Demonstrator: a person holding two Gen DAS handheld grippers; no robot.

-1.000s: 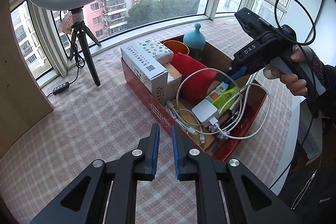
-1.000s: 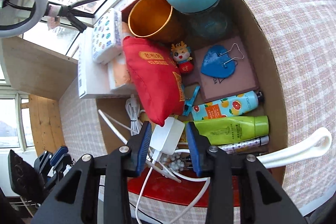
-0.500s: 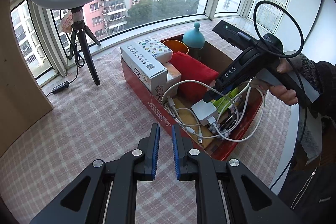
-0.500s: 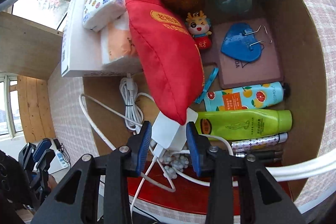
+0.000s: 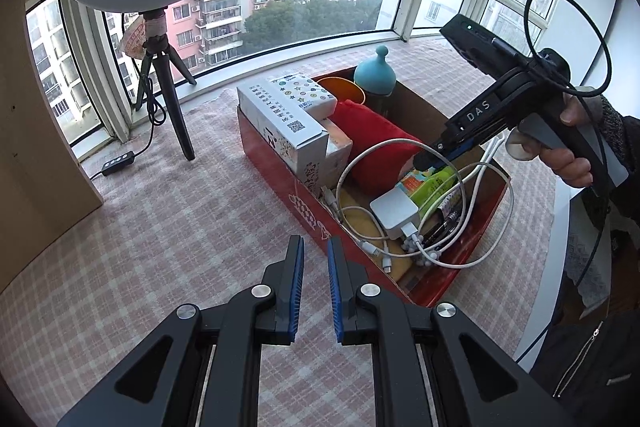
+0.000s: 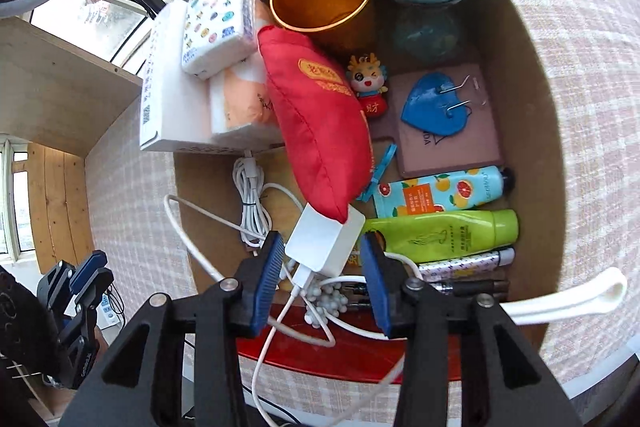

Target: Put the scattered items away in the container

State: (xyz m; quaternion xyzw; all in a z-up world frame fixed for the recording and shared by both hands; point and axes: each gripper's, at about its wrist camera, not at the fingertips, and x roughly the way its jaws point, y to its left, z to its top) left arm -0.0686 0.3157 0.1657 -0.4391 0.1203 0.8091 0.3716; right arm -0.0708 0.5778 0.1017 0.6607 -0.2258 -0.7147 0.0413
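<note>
The right gripper hung over the near end of the cardboard box, its jaws opening around the white charger, which lay in the box beside the green tube; the pads seemed clear of it. This looked like the release step. Its cable trailed over the near rim, so tucking that in probably came next. The left gripper waited, jaws narrow and empty, above the checked cloth.

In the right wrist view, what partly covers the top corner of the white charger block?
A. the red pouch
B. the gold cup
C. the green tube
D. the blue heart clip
A: the lower tip of the red pouch overlaps the upper edge of the white charger block, which lies in the box.
</note>
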